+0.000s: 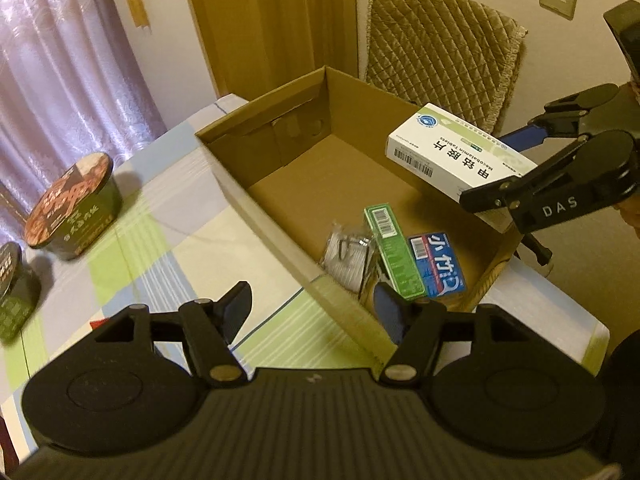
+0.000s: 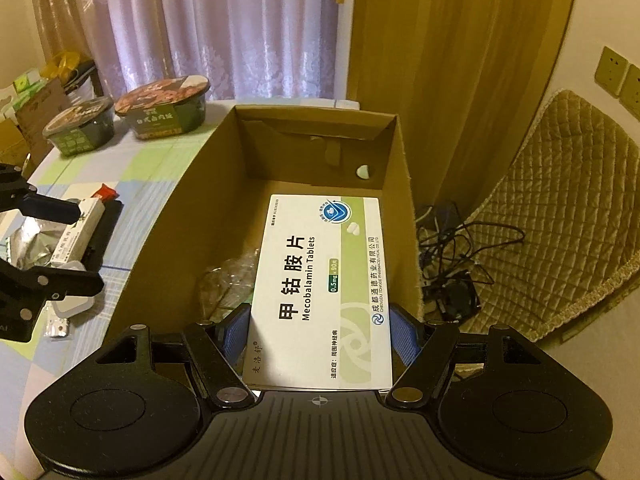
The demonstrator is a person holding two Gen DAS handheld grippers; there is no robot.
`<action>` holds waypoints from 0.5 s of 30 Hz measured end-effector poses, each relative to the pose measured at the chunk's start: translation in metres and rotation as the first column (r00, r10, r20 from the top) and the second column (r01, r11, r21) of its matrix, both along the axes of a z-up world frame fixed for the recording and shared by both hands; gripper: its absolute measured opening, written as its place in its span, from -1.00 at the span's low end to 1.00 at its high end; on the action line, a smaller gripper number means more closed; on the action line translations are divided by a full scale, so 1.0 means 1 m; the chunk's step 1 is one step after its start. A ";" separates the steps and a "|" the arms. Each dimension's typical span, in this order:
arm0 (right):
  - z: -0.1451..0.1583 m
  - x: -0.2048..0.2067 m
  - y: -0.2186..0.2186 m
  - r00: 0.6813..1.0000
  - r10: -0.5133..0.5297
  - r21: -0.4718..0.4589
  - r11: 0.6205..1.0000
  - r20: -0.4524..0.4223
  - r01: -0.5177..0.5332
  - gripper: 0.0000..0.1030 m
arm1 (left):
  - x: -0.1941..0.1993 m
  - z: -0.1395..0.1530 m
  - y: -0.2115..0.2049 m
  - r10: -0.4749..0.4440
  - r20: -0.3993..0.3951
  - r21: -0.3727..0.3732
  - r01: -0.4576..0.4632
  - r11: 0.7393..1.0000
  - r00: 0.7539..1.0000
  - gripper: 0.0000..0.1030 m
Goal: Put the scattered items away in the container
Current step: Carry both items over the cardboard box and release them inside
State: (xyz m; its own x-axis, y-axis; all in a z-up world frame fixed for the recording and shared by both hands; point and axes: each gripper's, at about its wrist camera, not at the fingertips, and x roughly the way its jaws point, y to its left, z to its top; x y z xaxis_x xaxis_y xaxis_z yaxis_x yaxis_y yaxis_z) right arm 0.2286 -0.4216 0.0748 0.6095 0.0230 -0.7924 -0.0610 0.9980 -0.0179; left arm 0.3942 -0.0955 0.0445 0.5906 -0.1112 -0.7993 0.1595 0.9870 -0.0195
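An open cardboard box [image 1: 320, 168] [image 2: 192, 208] stands on the checked tablecloth. Inside it lie a green carton [image 1: 394, 252], a blue carton [image 1: 438, 266] and a clear plastic bag [image 1: 346, 256] [image 2: 228, 280]. My right gripper [image 2: 320, 320] [image 1: 504, 164] is shut on a white Mecobalamin tablet box [image 2: 320, 288] [image 1: 460, 152], held above the box's interior. My left gripper [image 1: 314, 312] [image 2: 70, 246] is open and holds nothing, hovering at the box's near left wall. Under it on the table lie a long white carton [image 2: 80, 232], a foil packet [image 2: 24, 244], a small white case [image 2: 72, 304] and a blister strip [image 2: 58, 326].
Two instant-noodle bowls [image 2: 164, 108] [image 2: 80, 124] [image 1: 76, 208] stand on the table's far left side. A chair with a quilted cover [image 1: 440, 48] [image 2: 560, 208] is beyond the box. Tangled cables [image 2: 456, 256] lie on the floor. Curtains hang behind.
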 end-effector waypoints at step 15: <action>-0.001 0.005 0.013 1.000 0.029 -0.007 1.000 -0.007 -0.029 0.43 | -0.024 -0.007 0.022 0.045 -0.017 -0.016 -0.046 0.999 0.999 0.30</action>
State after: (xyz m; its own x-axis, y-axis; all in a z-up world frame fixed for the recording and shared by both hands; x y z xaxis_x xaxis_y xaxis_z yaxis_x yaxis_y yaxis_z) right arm 0.2338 -0.4088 0.0736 0.6033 0.0356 -0.7968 -0.0904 0.9956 -0.0240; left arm 0.3702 -0.0730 0.0372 0.5821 -0.0978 -0.8072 0.1140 0.9928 -0.0381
